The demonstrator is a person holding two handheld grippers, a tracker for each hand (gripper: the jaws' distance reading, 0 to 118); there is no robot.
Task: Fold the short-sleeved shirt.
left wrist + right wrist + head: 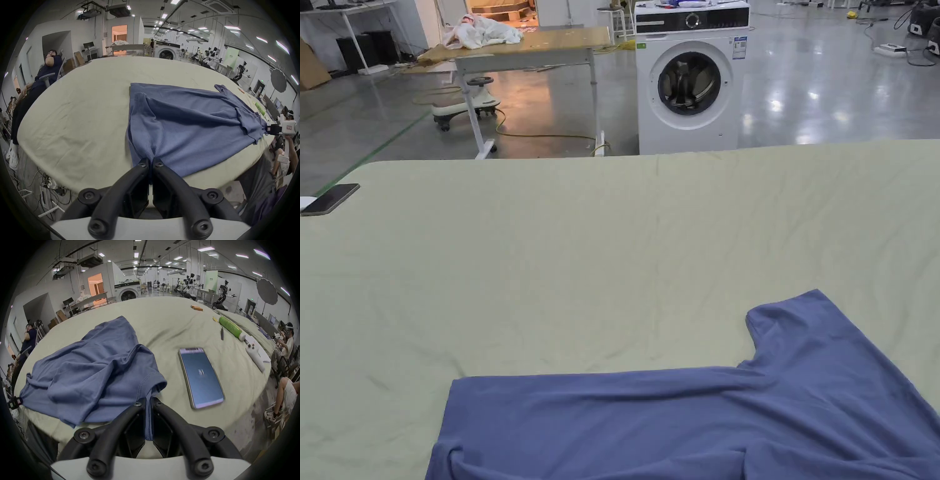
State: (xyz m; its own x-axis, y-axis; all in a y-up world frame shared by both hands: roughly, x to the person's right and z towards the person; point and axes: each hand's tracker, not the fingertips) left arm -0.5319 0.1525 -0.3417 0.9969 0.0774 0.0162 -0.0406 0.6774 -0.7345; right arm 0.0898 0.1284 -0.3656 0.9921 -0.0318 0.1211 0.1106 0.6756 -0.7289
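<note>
Blue short-sleeved shirt (700, 412) lies spread on the green-sheeted tabletop (550, 262), wrinkled, one sleeve pointing away from the person; no clean fold visible yet, so judged early: flattening or first fold in hand, remaining folds all left. Left hand-held gripper (151, 162): jaws drawn together, clamped on the shirt's edge, cloth bunched into a pleat running straight ahead of its tips. Right hand-held gripper (148, 401): jaws likewise closed on cloth near the ribbed collar, a strip of fabric hanging down between them. Just to the right of the right hand-held gripper lies a smartphone (201, 376), apart from the shirt; farther ahead-right, a green bottle (230, 326).
</note>
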